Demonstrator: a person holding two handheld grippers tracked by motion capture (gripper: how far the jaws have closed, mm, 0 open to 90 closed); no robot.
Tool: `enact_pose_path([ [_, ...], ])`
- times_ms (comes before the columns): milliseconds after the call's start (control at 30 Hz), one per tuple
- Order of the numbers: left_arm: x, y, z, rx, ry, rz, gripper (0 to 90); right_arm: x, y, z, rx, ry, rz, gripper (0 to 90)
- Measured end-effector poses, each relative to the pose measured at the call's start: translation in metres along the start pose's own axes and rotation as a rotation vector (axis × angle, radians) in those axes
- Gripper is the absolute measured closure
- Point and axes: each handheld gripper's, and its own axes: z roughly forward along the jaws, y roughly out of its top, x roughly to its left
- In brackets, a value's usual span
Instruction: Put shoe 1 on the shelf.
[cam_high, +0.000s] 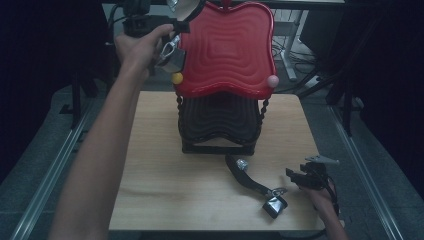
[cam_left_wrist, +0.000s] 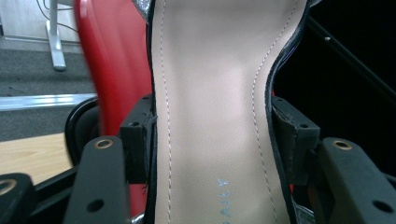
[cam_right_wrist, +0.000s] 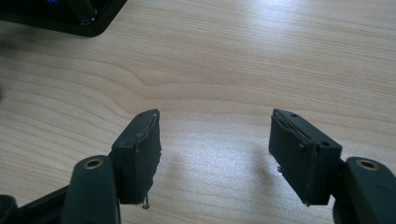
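We hold 1 high-heeled sandal (cam_left_wrist: 215, 116) clamped across its insole in the left gripper (cam_left_wrist: 212, 140), raised just left of the rack's red top shelf (cam_high: 227, 47) (long axis along the jaws). Our right gripper (cam_right_wrist: 215, 149) rests wide open and empty, nearer the second sandal (cam_high: 257, 187) on the table (cam_high: 160, 165).

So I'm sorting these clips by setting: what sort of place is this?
Probably a lab or workshop set up for recording, not a home. A small wooden table stands between metal floor rails, cables lie on the floor behind, and the surroundings are dark. A shoe rack and a shoe are the props.
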Motion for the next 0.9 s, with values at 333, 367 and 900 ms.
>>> enact_pose_path([
  [333,-0.014,-0.003,0.05,0.017,0.075,0.023,42.5,0.0,0.0,0.0,-0.004,0.004,-0.003,34.1],
  [367,-0.014,-0.005,0.054,0.016,0.094,0.033,42.4,0.0,0.0,0.0,-0.003,0.005,-0.004,34.1],
  [900,0.0,-0.026,0.074,0.029,0.149,0.019,31.2,0.004,0.0,0.001,0.006,0.005,-0.014,34.0],
])
